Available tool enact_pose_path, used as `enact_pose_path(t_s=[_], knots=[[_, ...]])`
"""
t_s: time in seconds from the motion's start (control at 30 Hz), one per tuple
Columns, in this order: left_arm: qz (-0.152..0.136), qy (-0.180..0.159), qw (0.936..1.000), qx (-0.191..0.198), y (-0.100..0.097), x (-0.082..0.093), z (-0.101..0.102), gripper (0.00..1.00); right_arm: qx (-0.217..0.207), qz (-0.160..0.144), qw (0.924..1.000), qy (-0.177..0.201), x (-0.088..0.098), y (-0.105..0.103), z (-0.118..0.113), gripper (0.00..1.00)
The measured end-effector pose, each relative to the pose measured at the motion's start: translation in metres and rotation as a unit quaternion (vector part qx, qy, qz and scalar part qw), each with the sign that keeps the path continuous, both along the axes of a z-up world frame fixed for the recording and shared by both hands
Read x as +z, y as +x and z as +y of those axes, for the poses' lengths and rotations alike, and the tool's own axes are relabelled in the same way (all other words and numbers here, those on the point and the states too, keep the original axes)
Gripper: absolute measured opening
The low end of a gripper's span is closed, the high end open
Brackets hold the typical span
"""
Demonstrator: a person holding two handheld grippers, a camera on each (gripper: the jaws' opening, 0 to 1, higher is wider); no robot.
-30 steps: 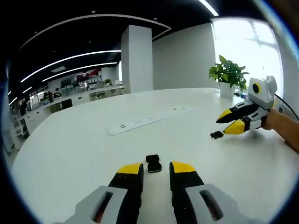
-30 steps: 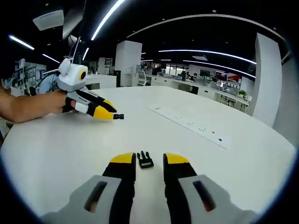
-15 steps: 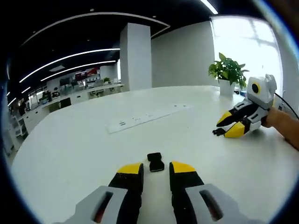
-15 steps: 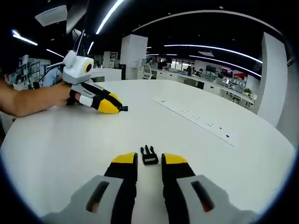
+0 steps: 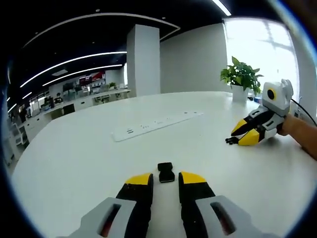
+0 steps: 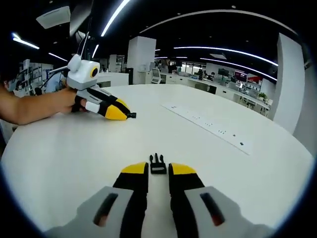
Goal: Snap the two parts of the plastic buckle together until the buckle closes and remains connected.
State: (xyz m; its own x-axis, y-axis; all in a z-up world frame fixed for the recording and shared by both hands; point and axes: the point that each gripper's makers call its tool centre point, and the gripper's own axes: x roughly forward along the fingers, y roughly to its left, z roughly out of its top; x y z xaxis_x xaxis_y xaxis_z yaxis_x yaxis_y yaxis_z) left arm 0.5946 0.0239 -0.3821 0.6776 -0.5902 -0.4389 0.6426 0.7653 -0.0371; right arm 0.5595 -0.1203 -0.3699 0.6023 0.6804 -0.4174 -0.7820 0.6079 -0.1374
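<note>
The 2 buckle halves lie apart on the white table (image 5: 74, 158): the socket half (image 5: 165, 172) rests just ahead of the left gripper (image 5: 165, 179), at 12 o'clock from its narrowly parted, empty jaws. The pronged half (image 6: 158, 165) lies likewise just ahead of the right gripper (image 6: 158, 171), whose jaws stand narrowly apart and empty. A white power strip (image 5: 156, 125) lies farther off at 12 o'clock in the left gripper view, a potted plant (image 5: 241, 79) at 2 o'clock.

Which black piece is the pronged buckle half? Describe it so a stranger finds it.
On the white round table, go to the right gripper. The pronged buckle half lies just ahead of its yellow tips. Its prongs point away, whereas the socket half by the left gripper is a plain block.
</note>
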Motion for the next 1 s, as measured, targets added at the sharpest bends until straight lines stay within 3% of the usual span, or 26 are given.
enact_pose_path(t_s=[1.0], knots=[[-0.003,-0.001,0.9998,-0.022,-0.0047,0.0028,-0.0021,0.11,-0.004,0.005,1.0000,0.004,-0.0017,-0.0048,0.0007,0.11]])
